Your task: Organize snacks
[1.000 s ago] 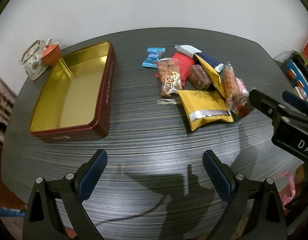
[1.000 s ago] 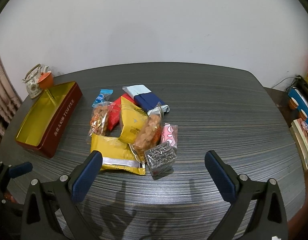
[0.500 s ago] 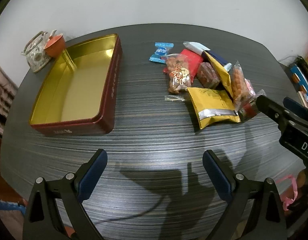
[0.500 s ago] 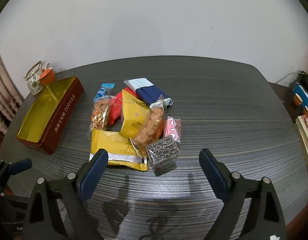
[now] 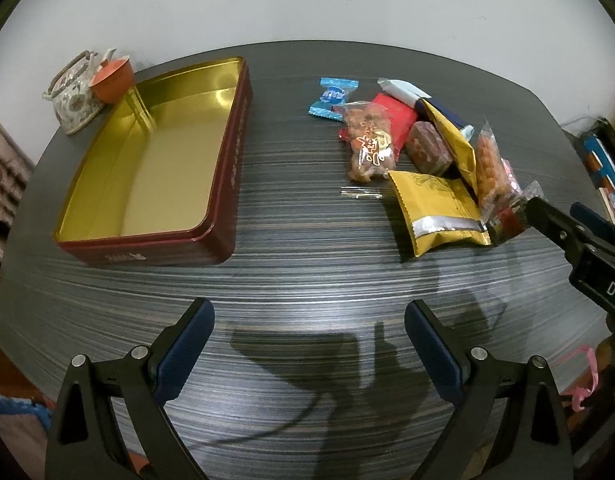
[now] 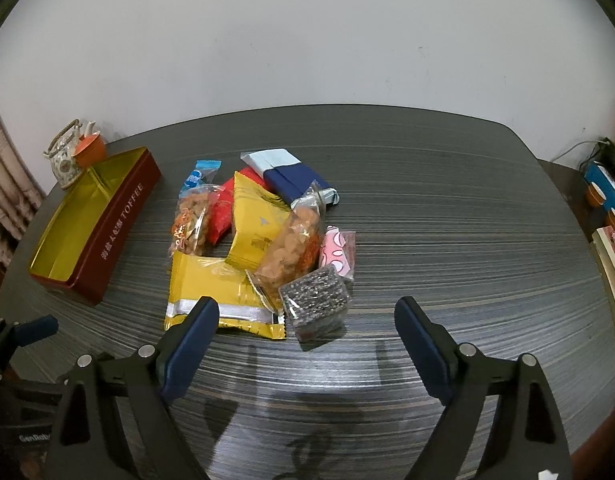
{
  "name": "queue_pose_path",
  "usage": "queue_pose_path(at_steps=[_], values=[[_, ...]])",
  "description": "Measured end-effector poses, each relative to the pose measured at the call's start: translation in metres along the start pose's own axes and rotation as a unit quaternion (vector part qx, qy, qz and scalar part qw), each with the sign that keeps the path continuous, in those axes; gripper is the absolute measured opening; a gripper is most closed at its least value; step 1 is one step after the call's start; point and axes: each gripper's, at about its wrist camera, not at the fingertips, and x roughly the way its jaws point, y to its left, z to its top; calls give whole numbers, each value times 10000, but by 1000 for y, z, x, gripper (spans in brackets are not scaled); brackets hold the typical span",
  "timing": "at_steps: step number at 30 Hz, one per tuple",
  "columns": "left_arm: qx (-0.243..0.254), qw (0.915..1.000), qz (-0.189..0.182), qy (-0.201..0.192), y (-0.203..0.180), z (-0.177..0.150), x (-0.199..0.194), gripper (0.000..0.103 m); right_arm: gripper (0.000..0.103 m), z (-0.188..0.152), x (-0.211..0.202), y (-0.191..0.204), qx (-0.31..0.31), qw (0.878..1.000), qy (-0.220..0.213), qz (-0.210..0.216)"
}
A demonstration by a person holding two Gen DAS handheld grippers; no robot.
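I take the toffee tin (image 5: 155, 168) as my landmark; it lies open on the dark striped table (image 5: 307, 264), red outside and gold inside, with nothing in it. Behind its far left corner stand a small teapot (image 5: 73, 98) and an orange cup (image 5: 111, 76), touching each other.

To the right of the tin, well apart from it, the snacks lie in one loose pile (image 6: 259, 240). Nearest to the tin are the blue candy (image 5: 333, 98) and the clear bag of fried snacks (image 5: 367, 142). Farther from the tin are the flat yellow packet (image 6: 219, 288), the second yellow packet (image 6: 255, 224) leaning over it, the navy and white packet (image 6: 291, 178), a pink packet (image 6: 337, 250) and a clear bag of dark seeds (image 6: 315, 300).

My left gripper (image 5: 309, 344) hangs over bare table in front of the tin, its jaws wide and released, nothing between them. My right gripper (image 6: 307, 330) is at the side of the pile far from the tin; its jaws are closing, and the dark seed bag lies just ahead of the gap, not yet pressed by the pads.
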Motion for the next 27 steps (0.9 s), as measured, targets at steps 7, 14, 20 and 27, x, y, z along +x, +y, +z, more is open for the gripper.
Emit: queue_pose_path(at_steps=[7, 14, 20, 27], values=[[-92, 9999, -77, 52, 9, 2, 5, 96, 75, -4, 15, -10, 84, 9998, 175, 8], [-102, 9998, -142, 90, 11, 4, 10, 96, 69, -5, 29, -12, 22, 9996, 247, 143], [-55, 9998, -151, 145, 9, 6, 15, 96, 66, -2, 39, -16, -61, 9990, 262, 365], [-2, 9998, -156, 145, 3, 13, 18, 96, 38, -7, 47, -13, -153, 9974, 383, 599]])
